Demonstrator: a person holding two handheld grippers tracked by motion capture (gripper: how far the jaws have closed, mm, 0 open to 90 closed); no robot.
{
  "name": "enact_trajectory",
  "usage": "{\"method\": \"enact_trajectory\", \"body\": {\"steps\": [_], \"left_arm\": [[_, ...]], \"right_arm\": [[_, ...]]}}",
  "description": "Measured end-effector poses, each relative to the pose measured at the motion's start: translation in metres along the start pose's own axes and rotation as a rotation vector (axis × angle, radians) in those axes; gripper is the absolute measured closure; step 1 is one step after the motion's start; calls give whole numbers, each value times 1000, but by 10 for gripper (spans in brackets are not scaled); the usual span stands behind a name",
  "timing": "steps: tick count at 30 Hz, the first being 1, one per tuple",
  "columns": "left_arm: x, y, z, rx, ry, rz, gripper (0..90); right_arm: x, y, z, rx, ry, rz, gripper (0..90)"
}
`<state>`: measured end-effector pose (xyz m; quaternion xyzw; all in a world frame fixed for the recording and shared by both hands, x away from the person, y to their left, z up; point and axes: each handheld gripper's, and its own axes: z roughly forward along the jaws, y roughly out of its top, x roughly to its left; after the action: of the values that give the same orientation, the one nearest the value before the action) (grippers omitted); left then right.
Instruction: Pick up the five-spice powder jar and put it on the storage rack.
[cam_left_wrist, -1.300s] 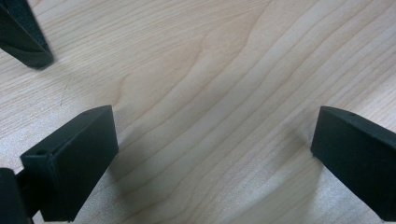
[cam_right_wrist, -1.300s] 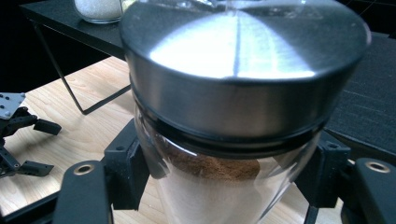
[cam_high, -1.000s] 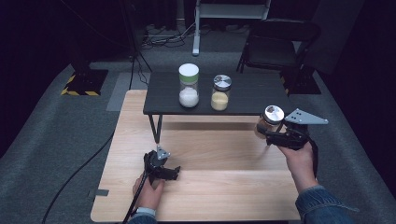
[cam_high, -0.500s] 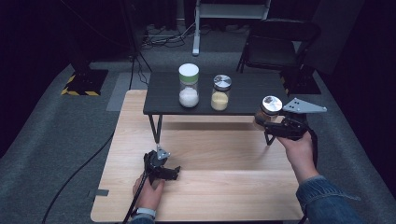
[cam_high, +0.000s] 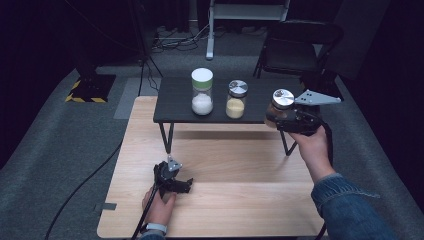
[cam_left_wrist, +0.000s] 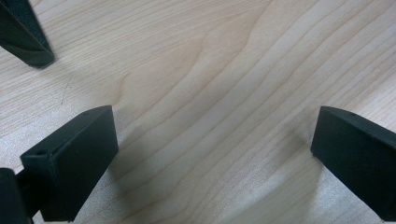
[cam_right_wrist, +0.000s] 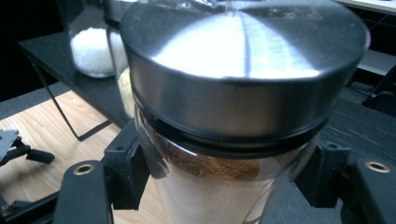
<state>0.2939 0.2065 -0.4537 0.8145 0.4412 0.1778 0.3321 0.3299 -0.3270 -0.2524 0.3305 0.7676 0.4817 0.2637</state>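
My right gripper (cam_high: 280, 120) is shut on a glass jar of brown powder (cam_high: 280, 107) with a steel lid (cam_right_wrist: 243, 42), held upright at the right end of the black shelf (cam_high: 175, 107). Its jaws clamp the glass on both sides in the right gripper view. On the shelf stand a jar of white grains with a white lid (cam_high: 202, 92) and a steel-lidded jar of yellow grains (cam_high: 236, 99). My left gripper (cam_high: 186, 184) rests low on the wooden table (cam_high: 240, 210), open, with bare wood between its fingers (cam_left_wrist: 74, 158).
The black shelf stands on thin wire legs (cam_high: 165, 137) over the far part of the table. A black chair (cam_high: 300, 47) and a stand base (cam_high: 210, 30) sit on the grey carpet behind. A cable (cam_high: 85, 185) trails off the left gripper.
My right gripper has lifted the brown-powder jar and carried it toward the shelf's right end. The left gripper has stayed put.
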Motion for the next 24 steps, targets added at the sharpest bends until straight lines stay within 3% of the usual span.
{"method": "enact_trajectory", "body": {"steps": [24], "left_arm": [[-1, 0, 0, 0, 2, -2, 4]], "right_arm": [[-15, 13, 42, 36, -12, 30, 305]]}}
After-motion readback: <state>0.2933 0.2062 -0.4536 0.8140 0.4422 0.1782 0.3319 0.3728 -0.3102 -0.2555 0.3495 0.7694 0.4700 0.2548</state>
